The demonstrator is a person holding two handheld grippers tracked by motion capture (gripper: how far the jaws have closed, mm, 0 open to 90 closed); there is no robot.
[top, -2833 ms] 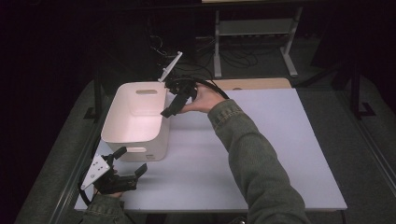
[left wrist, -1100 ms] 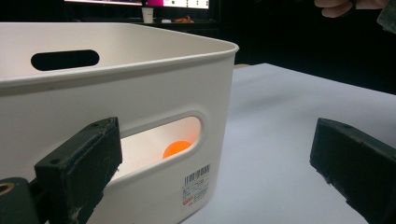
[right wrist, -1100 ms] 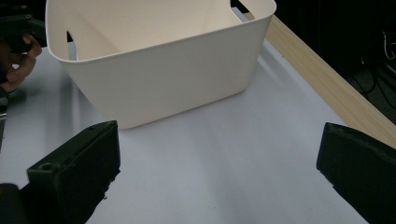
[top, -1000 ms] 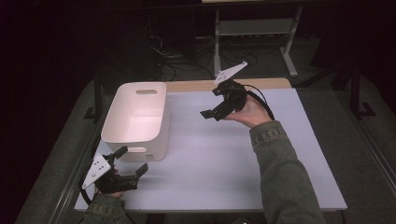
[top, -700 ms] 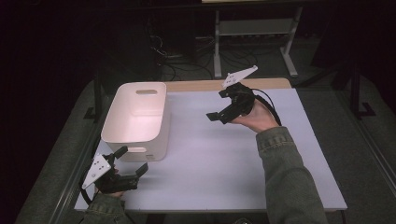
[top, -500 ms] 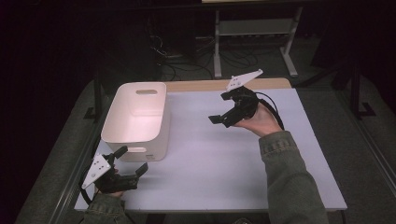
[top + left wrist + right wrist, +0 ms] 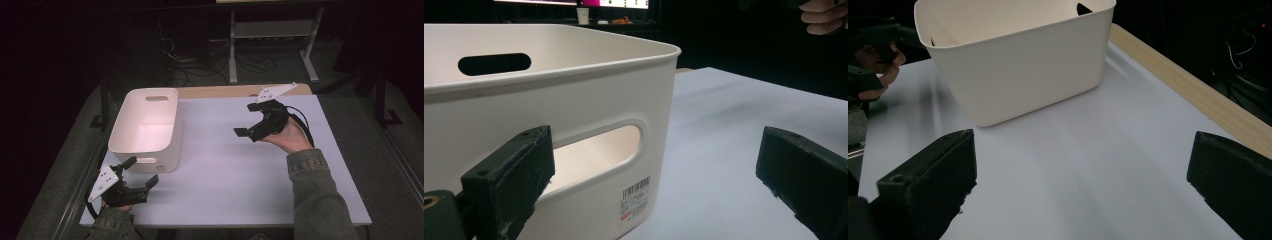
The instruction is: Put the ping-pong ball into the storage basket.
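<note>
A white plastic bin (image 7: 150,125) with handle slots stands on the left part of the white table (image 7: 225,175); its inside looks empty. My left gripper (image 7: 141,171) rests open at the table's front left corner, just before the bin's near end wall (image 7: 549,100). In the left gripper view that gripper (image 7: 651,165) holds nothing between its black jaws. My right gripper (image 7: 245,120) hovers open above the table right of the bin, jaws pointing left toward it. The right gripper view has the right gripper (image 7: 1080,165) empty, with the bin (image 7: 1018,65) ahead.
A wooden strip (image 7: 225,91) runs along the table's far edge. Behind it stand a metal rack (image 7: 270,35) and floor cables (image 7: 190,55). A barcode label (image 7: 635,197) sits on the bin's near wall. The person's left hand (image 7: 873,50) shows beyond the bin.
The right gripper has moved from above the bin's far end to the right and a little nearer, over open table. The left gripper and the bin have stayed put.
</note>
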